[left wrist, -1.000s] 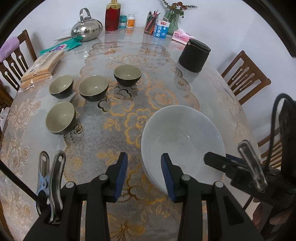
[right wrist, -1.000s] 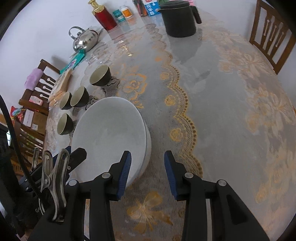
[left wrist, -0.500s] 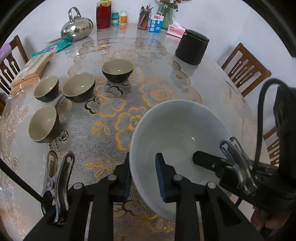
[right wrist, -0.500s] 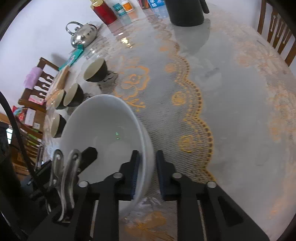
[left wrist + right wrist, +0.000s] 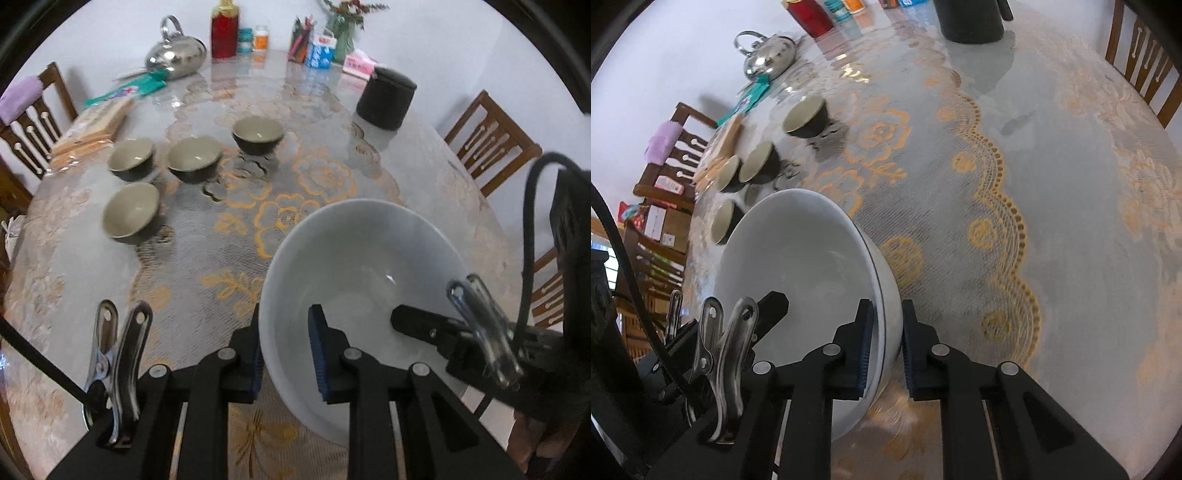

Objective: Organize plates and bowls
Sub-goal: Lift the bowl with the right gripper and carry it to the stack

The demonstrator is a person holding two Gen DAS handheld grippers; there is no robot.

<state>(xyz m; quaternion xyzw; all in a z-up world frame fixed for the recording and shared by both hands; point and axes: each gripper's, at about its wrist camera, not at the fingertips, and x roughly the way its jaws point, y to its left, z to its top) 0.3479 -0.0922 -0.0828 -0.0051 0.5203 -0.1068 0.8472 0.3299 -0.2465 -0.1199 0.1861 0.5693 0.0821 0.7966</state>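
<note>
A large white bowl [image 5: 362, 258] stands at the near right of the table. My left gripper [image 5: 286, 354] is shut on its near left rim, one pad inside and one outside. In the right wrist view the same white bowl [image 5: 798, 273] has my right gripper [image 5: 886, 347] shut on its right rim. The right gripper's black finger [image 5: 421, 325] reaches into the bowl from the right, and the left gripper's finger [image 5: 772, 306] shows at the opposite rim. Several small dark bowls with pale insides [image 5: 194, 158] [image 5: 759, 168] stand apart at the far left.
A black lidded canister [image 5: 386, 98] stands at the far right. A steel kettle [image 5: 175, 55], a red bottle [image 5: 223, 33], jars, a pencil cup and a tissue box line the far edge. A wrapped packet [image 5: 92, 125] lies left. Wooden chairs [image 5: 491, 140] ring the lace-covered table [image 5: 258, 258].
Both grippers came in over the white bowl's rim and closed on it, left on the left rim, right on the right rim. The small bowls stayed put.
</note>
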